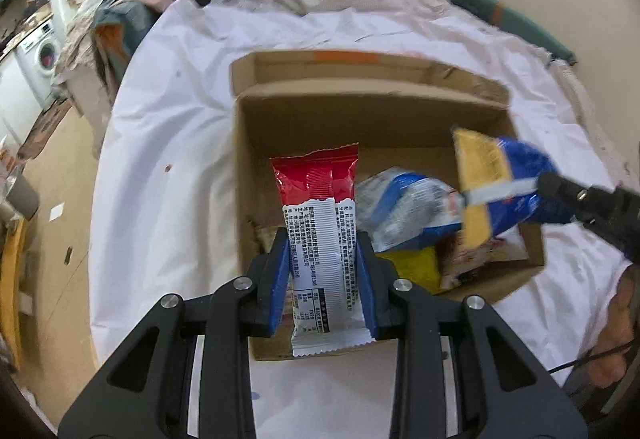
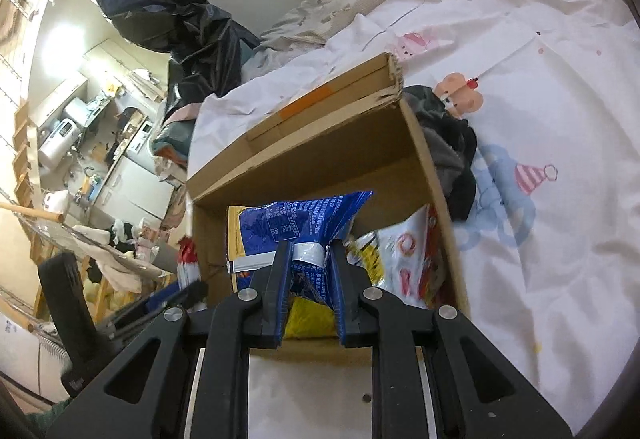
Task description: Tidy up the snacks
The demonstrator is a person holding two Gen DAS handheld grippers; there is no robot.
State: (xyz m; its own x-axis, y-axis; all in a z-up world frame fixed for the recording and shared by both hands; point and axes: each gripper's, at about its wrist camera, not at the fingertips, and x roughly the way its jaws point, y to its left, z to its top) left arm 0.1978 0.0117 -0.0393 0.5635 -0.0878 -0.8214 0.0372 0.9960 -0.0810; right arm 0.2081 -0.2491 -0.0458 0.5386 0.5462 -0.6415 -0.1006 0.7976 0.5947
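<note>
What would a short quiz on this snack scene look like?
1. True or false: the left gripper holds a red-and-white packet.
2. What does the right gripper hold? A) blue bag B) spoon C) cup
3. What container sits beneath both snacks?

Key:
1. True.
2. A, the blue bag.
3. The cardboard box, on the white sheet.

Red-white packet (image 1: 320,235); blue-yellow bag (image 2: 298,229); brown cardboard box (image 1: 340,119); white cartoon-print sheet (image 2: 540,119).
</note>
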